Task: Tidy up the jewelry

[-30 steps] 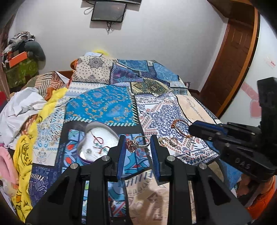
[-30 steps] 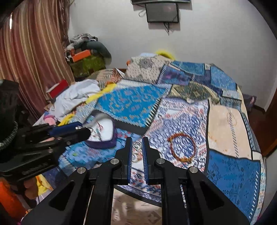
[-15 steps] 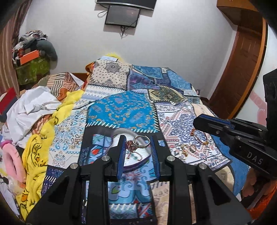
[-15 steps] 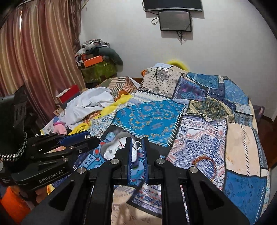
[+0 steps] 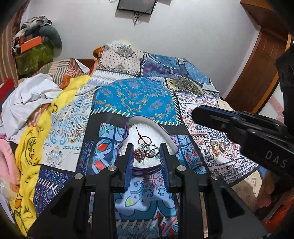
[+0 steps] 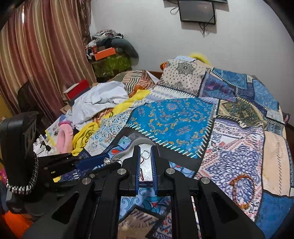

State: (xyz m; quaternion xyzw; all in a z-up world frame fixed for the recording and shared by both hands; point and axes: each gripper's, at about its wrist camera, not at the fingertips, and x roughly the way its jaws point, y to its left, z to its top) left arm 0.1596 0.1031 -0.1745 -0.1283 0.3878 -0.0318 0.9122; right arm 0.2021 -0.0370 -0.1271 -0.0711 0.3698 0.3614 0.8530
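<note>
My left gripper (image 5: 146,156) is shut on a silver ring with a pink stone (image 5: 142,155) and holds it just above the heart-shaped jewelry box (image 5: 166,135), which is white inside with a purple rim. A red cord bracelet (image 5: 144,139) lies in the box. My right gripper (image 6: 145,158) is shut on a small silver ring (image 6: 145,154) over the same box (image 6: 142,142). Loose rings (image 5: 216,148) lie on the bedspread to the right. A beaded bracelet (image 6: 243,181) lies on the bedspread at right in the right wrist view.
The patchwork bedspread (image 5: 136,97) covers the bed. Yellow and white clothes (image 5: 31,103) are piled along its left side. A wooden door (image 5: 257,69) stands at right, a curtain (image 6: 36,55) at left, and a wall screen (image 6: 197,11) behind.
Both grippers have moved left from the loose jewelry to over the heart-shaped box, each still carrying its ring.
</note>
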